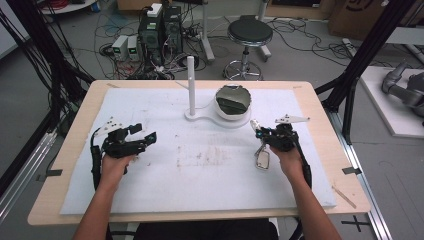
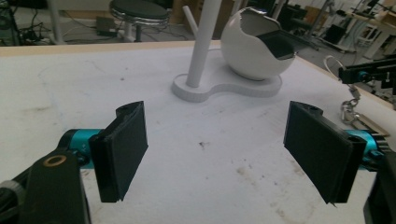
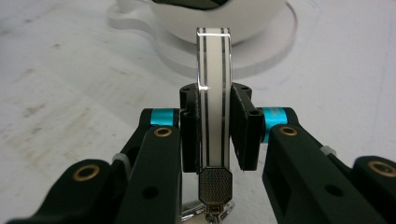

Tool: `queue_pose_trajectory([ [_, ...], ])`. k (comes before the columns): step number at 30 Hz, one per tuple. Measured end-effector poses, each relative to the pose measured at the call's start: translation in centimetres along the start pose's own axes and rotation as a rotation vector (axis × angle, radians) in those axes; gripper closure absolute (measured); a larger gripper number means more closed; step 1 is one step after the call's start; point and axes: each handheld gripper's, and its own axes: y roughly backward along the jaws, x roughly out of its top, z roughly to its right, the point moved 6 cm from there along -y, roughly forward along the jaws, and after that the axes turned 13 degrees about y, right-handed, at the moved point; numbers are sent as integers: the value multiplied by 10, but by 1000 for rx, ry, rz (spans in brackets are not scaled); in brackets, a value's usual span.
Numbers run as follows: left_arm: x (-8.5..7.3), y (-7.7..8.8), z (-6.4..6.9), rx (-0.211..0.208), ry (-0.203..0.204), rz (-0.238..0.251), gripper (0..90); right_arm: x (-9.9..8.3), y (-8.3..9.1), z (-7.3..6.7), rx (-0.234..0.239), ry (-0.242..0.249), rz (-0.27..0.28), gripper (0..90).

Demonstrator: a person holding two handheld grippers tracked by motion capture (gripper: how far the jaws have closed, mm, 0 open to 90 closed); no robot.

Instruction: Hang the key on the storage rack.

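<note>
On the right half of the mat (image 1: pixel 150 200), we've got our right gripper (image 1: pixel 256 129) clamped tight on a white fob (image 3: pixel 213 93), striped edge standing upright between the pads, with its metal clasp and key ring (image 1: pixel 262 159) dangling below, just over the mat. Straight ahead of it sits the stand (image 1: pixel 200 115): a flat white base carrying a slim post (image 1: pixel 190 82) and a round white bowl (image 1: pixel 233 102) with a dark hollow. The fob's tip points toward that bowl, near the base rim but apart from it.

Over on the left, our left gripper (image 1: pixel 144 134) rests near the mat's left side, jaws spread wide with nothing between them, just bare, scuffed mat showing through the gap. It's well apart from the stand and from the other gripper.

Between the two grippers we have a broad open stretch of mat. The mat's edges sit inside the wooden table (image 1: pixel 65 170) rim, which leaves a margin on all sides, and both forearms come in over the near edge.
</note>
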Motion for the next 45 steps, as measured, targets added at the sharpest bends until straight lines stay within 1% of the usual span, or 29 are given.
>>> queue_pose_trajectory([
  [2,2,-1,5,-26,-2,1,225,3,2,-4,17,21,19,762],
  [3,4,-2,7,-40,-1,5,230,5,3,-6,26,24,29,762],
  [7,9,-5,16,-77,-12,5,252,15,7,-16,76,62,86,762],
  [10,12,-8,23,-105,-21,2,270,23,10,-26,120,88,124,763],
  [13,16,-11,30,-126,-31,-3,273,31,10,-37,166,107,156,763],
  [16,19,-14,34,-131,-39,-4,274,37,8,-45,182,127,162,763],
  [19,19,-14,34,-128,-42,-9,273,40,5,-50,201,136,166,763],
  [22,19,-14,33,-118,-47,-14,273,43,2,-52,203,137,165,763],
  [23,18,-13,33,-117,-49,-17,273,45,2,-52,208,139,173,763],
  [25,18,-12,31,-105,-55,-20,273,49,1,-54,223,128,187,763],
  [28,16,-9,27,-86,-67,-29,273,57,0,-56,238,128,207,763],
  [33,13,-1,18,-55,-63,-25,271,72,-3,-59,258,125,225,764],
  [35,12,2,13,-41,-64,-23,271,79,-5,-60,260,137,232,763],
  [42,10,13,1,-16,-56,-1,270,105,-20,-66,264,171,217,763],
  [45,9,15,-2,-9,-57,-2,270,115,-28,-67,271,170,213,763],
])
